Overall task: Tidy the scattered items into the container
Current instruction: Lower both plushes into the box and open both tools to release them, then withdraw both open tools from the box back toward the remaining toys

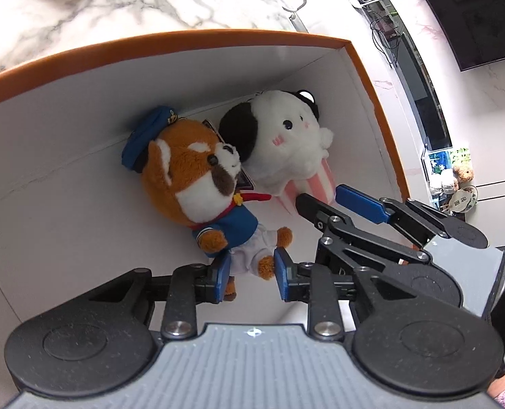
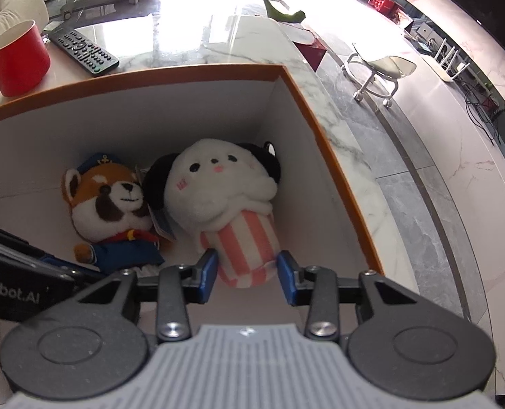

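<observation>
Two fuzzy plush toys point(image 2: 218, 197), orange-rimmed box point(image 2: 184, 71)

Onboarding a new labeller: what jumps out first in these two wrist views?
Two plush toys lie side by side in the white, orange-rimmed box: a red panda plush in a sailor outfit on the left and a white plush with a pink-striped base on the right. The left gripper straddles the panda's legs; the right gripper straddles the striped base. Beyond the box sit a red cup and a remote control.

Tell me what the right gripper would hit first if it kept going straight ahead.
Probably the popcorn plush: its pink-striped bottom end already sits between the right gripper fingers, inside the orange-rimmed box.
</observation>
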Motion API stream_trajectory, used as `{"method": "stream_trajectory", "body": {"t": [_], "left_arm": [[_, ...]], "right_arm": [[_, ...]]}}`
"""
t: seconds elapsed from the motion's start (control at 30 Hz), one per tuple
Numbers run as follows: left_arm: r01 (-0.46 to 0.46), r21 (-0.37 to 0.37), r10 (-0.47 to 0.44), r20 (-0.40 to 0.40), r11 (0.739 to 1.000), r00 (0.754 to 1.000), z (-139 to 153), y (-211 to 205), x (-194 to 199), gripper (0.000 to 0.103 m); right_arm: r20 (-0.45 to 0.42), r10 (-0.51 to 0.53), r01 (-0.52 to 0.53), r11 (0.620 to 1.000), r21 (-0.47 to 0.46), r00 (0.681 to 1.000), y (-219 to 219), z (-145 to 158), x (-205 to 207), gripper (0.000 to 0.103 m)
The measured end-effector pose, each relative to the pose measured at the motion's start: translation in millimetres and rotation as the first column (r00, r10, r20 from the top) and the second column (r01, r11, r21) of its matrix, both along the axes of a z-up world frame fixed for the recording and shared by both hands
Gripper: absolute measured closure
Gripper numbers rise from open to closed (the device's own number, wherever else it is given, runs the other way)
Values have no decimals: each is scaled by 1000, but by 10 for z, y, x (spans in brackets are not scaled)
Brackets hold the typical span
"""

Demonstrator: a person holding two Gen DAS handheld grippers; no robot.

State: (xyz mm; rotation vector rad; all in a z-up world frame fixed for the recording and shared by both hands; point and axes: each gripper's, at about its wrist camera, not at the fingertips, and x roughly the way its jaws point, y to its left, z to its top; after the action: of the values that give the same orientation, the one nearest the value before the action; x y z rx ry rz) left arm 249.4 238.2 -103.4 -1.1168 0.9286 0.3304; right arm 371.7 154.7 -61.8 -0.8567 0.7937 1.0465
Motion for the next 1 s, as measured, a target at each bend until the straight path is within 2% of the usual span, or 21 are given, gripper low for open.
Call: {"method": "stream_trajectory", "body": {"t": [0.07,0.13,0.2,0.27,0.47,0.57,0.77,1.0], "left_arm": [[9,24,-9,2,1000,1000,87,-19,-43,70],[15,60,-15,-9,998,1000,188,-58,-90,60],[19,87,-18,-13,996,1000,297,-94,-161,44],[30,102,-29,-12,994,1000,378,-112,-237,38],[87,150,-94,36,985,995,656,-236,-431,38],[112,210,-129,69,971,989,836,-351,-489,38],[155,340,-210,132,928,969,1230,-607,-652,38],[187,517,-328,195,835,924,1674,-1021,-892,36]], "right_arm": [[4,-2,2,1000,4,1000,-11,40,-29,59],[15,-6,6,1000,7,1000,-28,102,-63,54],[34,-14,14,1000,6,999,-47,176,-95,53],[52,-22,22,1000,4,998,-85,262,-127,53],[88,-53,49,998,51,995,-281,576,-295,47],[110,-78,70,994,79,991,-419,750,-396,46],[154,-179,155,976,155,972,-826,1147,-577,46],[178,-339,284,918,277,924,-1402,1570,-951,46]]}}
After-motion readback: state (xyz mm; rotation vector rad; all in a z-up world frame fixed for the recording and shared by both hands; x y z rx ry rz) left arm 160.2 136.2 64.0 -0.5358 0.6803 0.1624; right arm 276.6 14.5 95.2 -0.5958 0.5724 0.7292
